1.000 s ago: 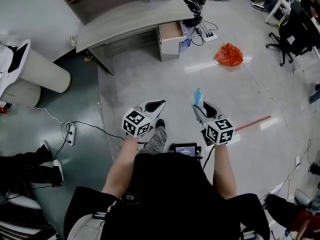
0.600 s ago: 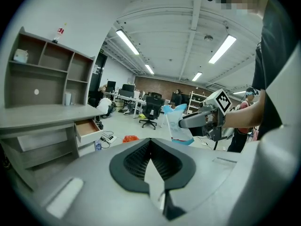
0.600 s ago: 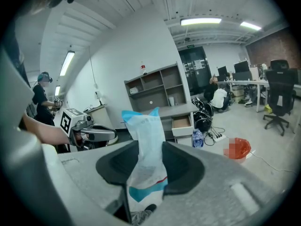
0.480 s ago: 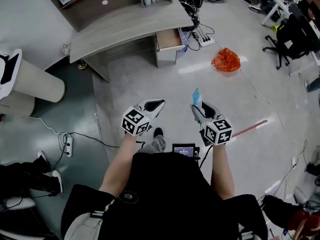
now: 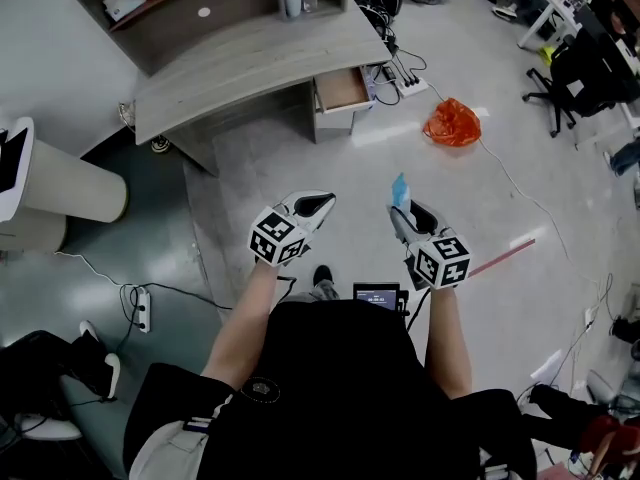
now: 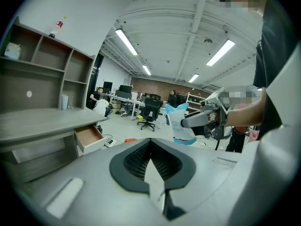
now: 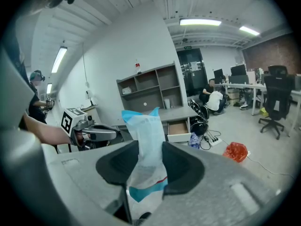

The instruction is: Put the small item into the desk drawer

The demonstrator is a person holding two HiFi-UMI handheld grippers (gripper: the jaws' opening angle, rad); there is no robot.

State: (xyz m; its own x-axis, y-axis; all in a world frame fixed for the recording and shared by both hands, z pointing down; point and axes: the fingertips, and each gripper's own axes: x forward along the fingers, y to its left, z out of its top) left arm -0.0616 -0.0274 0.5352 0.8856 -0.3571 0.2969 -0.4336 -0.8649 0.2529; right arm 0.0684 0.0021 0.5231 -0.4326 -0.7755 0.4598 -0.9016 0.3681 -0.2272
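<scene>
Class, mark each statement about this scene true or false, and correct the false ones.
1. The right gripper holds a light blue packet. True.
2. The desk drawer is closed. False: it is pulled open and the inside shows.
3. The left gripper carries nothing. True: it is shut and empty.
4. The orange bag sits on top of the desk. False: it lies on the floor, to the right of the drawer in the head view.
5. The packet is already inside the drawer. False: it is in the right gripper, well short of the desk.
</scene>
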